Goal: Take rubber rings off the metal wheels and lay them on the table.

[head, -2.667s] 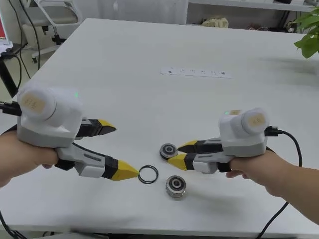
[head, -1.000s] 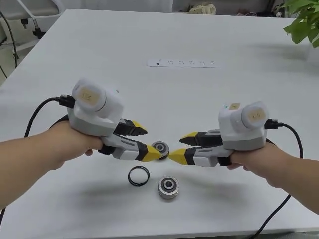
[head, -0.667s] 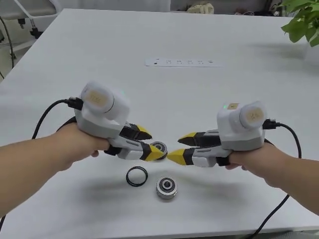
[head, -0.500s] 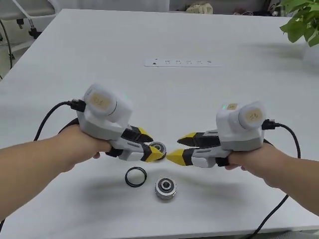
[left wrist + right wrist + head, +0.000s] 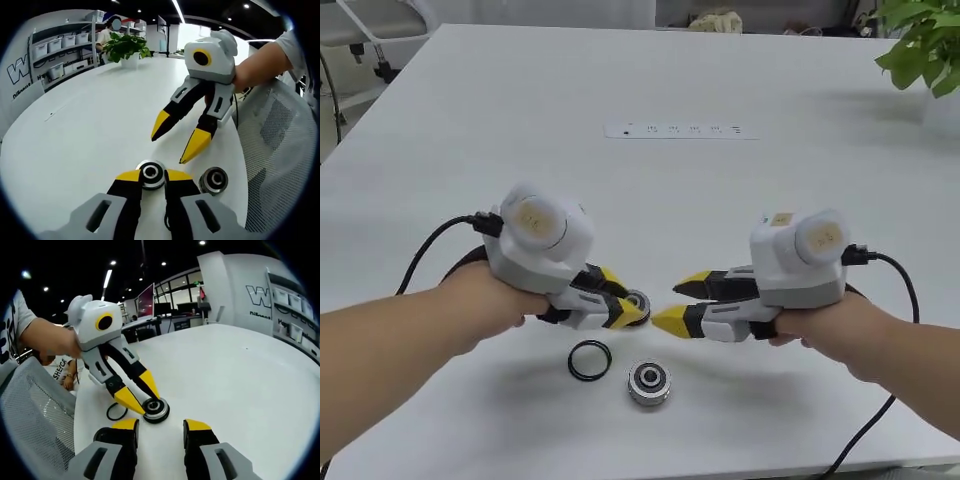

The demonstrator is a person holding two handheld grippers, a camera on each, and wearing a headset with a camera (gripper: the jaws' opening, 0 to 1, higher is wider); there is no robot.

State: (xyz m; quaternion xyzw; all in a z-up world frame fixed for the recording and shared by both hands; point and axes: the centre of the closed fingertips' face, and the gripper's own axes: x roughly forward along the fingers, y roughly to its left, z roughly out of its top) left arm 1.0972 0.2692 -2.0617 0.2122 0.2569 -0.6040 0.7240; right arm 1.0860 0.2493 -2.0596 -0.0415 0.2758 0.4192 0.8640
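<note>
Now the left tongs (image 5: 625, 298), moved over from the loose black rubber ring (image 5: 570, 361) lying on the white surface (image 5: 720, 200), pinched the small metal wheel (image 5: 638, 300) still wearing its ring, right tongs (image 5: 670, 304) spread just to its right, probably ready to peel it.

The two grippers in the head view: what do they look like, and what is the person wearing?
The left gripper and right gripper match: white-and-grey pistol-shaped bodies, a round beige sticker on each rounded housing, black fingers with pointed yellow tips. A black cable trails from each. The person wears a short white sleeve.
</note>
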